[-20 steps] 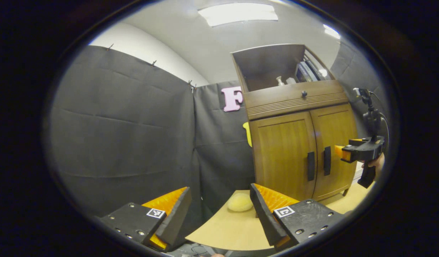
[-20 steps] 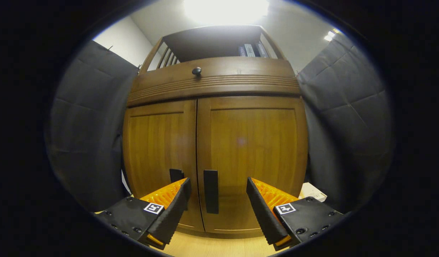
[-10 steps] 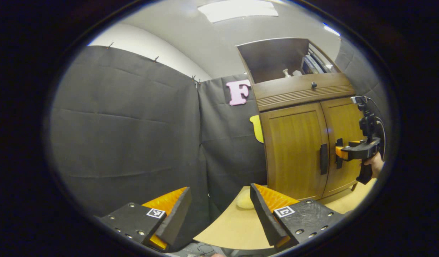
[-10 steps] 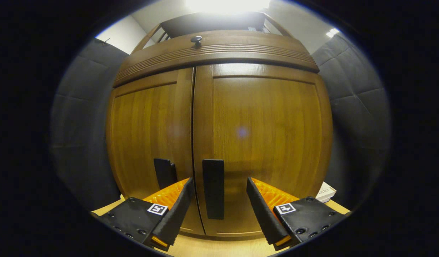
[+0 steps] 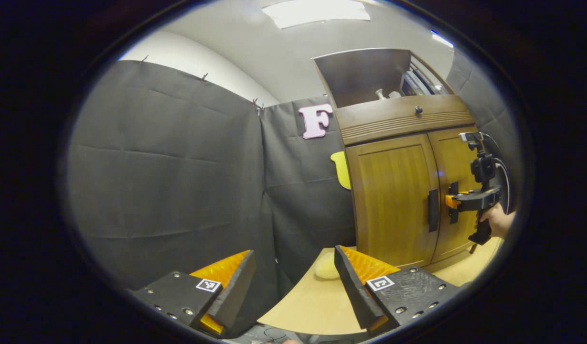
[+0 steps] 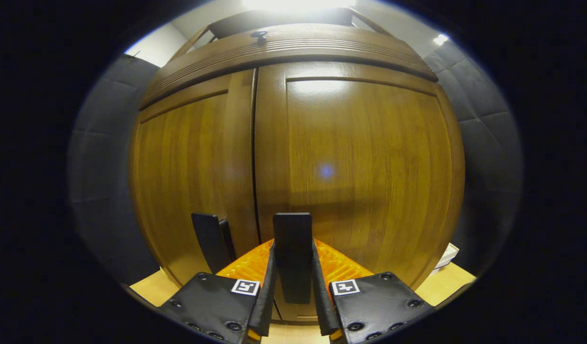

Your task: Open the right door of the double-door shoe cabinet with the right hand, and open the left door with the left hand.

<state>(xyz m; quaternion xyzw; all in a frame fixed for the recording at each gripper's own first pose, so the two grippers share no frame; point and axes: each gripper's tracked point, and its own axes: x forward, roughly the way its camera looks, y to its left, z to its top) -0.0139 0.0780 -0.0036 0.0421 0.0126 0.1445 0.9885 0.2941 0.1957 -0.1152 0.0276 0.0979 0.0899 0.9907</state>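
Right gripper view shows the right gripper (image 6: 293, 306) pinching the right door handle (image 6: 293, 253) of the shoe cabinet (image 6: 293, 143), both doors shut. A straight pull instead of an arc about the hinge could slip the handle out. The left gripper (image 5: 293, 291), spread wide and holding nothing, hangs well left of the cabinet, far from the left door handle (image 5: 432, 210).

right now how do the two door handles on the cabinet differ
The right door's handle sits clamped between the fingers of the right tool; the left door's handle stands free, with nothing touching it. In the right gripper view the right handle faces the camera squarely, while the left one is seen at an angle, showing its side. The left tool is open and far from both. Both handles are dark vertical bars flanking the centre seam, on closed doors.
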